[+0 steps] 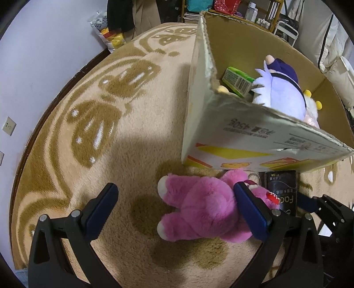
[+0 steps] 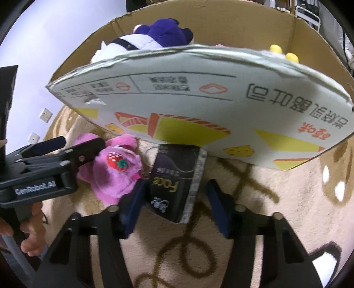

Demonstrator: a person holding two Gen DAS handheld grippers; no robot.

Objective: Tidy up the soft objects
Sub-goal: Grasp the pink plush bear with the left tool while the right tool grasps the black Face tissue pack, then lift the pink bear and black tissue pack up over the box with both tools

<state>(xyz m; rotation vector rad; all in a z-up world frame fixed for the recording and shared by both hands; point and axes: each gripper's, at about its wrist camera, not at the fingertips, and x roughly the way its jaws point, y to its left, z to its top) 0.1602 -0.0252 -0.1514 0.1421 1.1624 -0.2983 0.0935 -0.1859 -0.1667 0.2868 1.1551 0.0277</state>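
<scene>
A round, fluffy beige rug with brown swirls and white-flecked leaf shapes covered most of the floor, and a strip of dark flooring showed past its edge. The wall behind it was plain and pale, faintly lilac in the light, with white wall sockets set low on it. A printed plastic bag slumped at the foot of the wall beside some dark hanging clothes. Further back stood a yellow-framed shelf crowded with bottles and books, and a white metal rack next to it.
</scene>
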